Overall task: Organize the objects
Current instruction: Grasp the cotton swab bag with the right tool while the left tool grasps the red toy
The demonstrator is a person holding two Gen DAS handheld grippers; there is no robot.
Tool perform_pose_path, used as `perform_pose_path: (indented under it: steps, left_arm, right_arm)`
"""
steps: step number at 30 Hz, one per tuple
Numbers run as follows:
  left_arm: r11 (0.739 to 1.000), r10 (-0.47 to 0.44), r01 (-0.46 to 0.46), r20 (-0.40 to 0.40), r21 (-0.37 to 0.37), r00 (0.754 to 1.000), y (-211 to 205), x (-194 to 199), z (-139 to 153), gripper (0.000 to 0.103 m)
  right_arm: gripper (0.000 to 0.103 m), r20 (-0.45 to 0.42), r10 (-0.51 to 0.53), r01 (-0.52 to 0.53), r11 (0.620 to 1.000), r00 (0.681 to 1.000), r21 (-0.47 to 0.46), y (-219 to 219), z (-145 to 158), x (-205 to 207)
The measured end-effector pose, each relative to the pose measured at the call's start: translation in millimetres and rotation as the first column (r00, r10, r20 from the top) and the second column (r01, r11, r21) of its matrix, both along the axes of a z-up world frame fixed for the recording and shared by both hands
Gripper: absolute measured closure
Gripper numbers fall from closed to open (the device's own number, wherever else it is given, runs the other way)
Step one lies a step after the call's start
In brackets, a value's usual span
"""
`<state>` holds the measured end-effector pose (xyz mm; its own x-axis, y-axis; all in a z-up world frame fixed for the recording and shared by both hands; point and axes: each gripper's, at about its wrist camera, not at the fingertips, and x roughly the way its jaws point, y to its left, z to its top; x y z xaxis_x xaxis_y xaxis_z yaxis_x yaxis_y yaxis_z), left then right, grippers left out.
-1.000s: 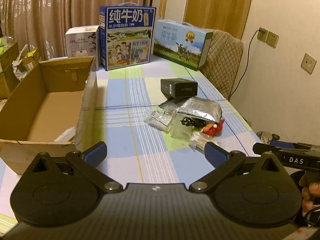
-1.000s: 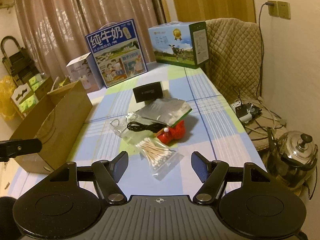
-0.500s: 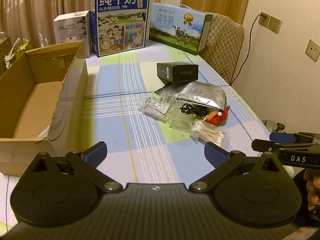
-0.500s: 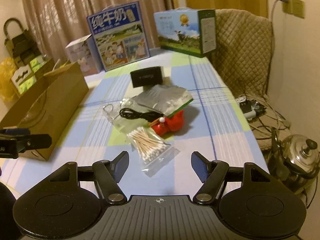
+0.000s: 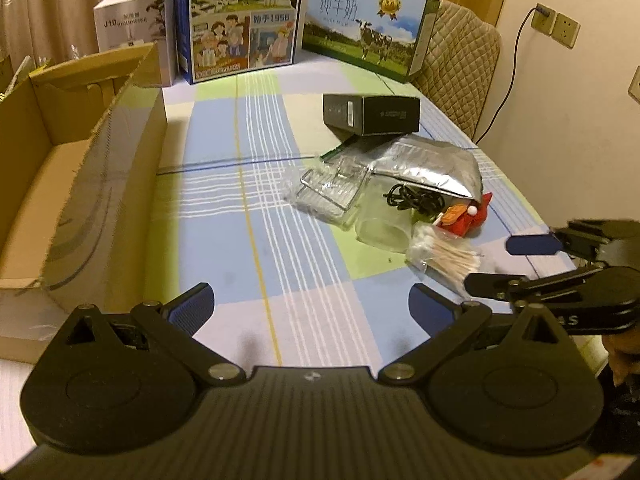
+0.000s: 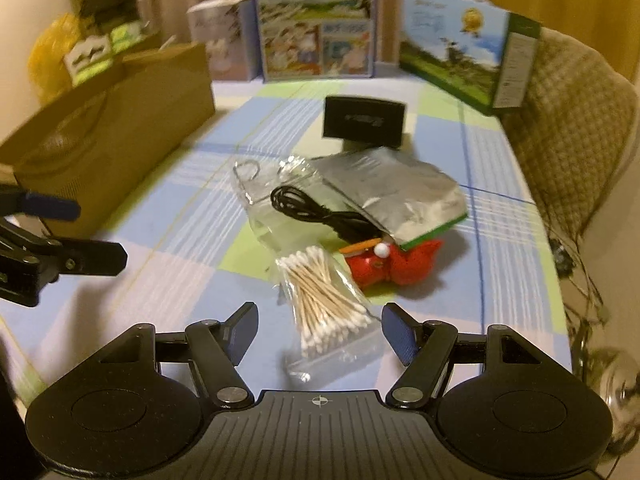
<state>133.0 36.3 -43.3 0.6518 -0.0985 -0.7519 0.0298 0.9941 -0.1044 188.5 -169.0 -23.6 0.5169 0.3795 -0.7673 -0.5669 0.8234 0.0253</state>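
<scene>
The bag of cotton swabs [image 6: 326,300] lies on the counter [image 6: 440,320] in the lower middle of the right wrist view, right in front of the right claw [image 6: 320,330]. The right claw is spread wide and holds nothing. The swabs point up and to the left in the frame, so the bag's long side runs almost straight away from the claw, a bit slanted.

The left claw [image 5: 310,306] is spread wide too and holds nothing. In its view the bag of cotton swabs [image 5: 444,258] sits at the right, off to the side. So the right claw is nearer, and I think it goes for the bag.

Just behind the bag sit a red toy [image 6: 394,266], a black cord [image 6: 320,214] and a silver pouch [image 6: 400,196]. The open cardboard box [image 5: 80,168] waits at the left.

Compared with 1 second ago, both claws have come lower and closer. The bag now sits between the right claw's 2 tips.
</scene>
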Motion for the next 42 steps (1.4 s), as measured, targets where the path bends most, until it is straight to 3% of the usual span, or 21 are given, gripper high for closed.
perform_pose_path:
  steps: [9,12,13,14,17,20,27,33,38,42]
  left_arm:
    - [1.0,-0.01,0.009,-0.024,-0.025,1.0,0,14,-17,0.001]
    - [1.0,-0.013,0.013,-0.03,-0.029,0.999,-1,16,-20,0.001]
    - [0.999,-0.015,0.014,-0.032,-0.03,0.999,-1,17,-21,0.001]
    - [0.999,-0.015,0.014,-0.033,-0.03,0.999,-1,17,-22,0.001]
    - [0.999,-0.016,0.014,-0.038,-0.035,0.999,-1,17,-24,0.001]
    - [0.999,-0.016,0.015,-0.037,-0.037,0.999,-2,16,-23,0.001]
    - [0.999,-0.024,0.023,-0.023,-0.045,0.999,-6,16,-18,0.001]
    - [0.998,-0.036,0.035,-0.017,-0.054,0.999,-12,16,-16,0.001]
    - [0.998,-0.038,0.037,-0.016,-0.058,0.999,-13,16,-17,0.001]
    - [0.998,-0.029,0.028,-0.015,-0.063,0.999,-9,16,-18,0.001]
  right_arm:
    - [0.037,-0.026,0.122,-0.124,0.987,0.992,-0.104,20,-33,27]
    - [0.043,-0.023,0.128,-0.13,0.986,0.992,-0.106,22,-37,32]
    - [0.05,-0.027,0.121,-0.123,0.988,0.992,-0.097,22,-37,33]
    - [0.065,-0.028,0.117,-0.119,0.989,0.993,-0.09,23,-37,34]
    - [0.077,-0.034,0.093,-0.096,0.992,0.995,-0.08,23,-35,30]
    - [0.08,-0.049,0.068,-0.071,0.996,0.996,-0.055,20,-30,23]
    - [0.082,-0.055,-0.114,0.114,0.993,0.992,-0.007,-16,-6,10]
    - [0.082,-0.008,-0.29,0.29,0.956,0.957,-0.044,-49,3,39]
    - [0.082,-0.028,-0.289,0.288,0.957,0.957,-0.04,-54,-8,75]
    - [0.082,-0.029,-0.201,0.2,0.979,0.979,-0.049,-43,-16,75]
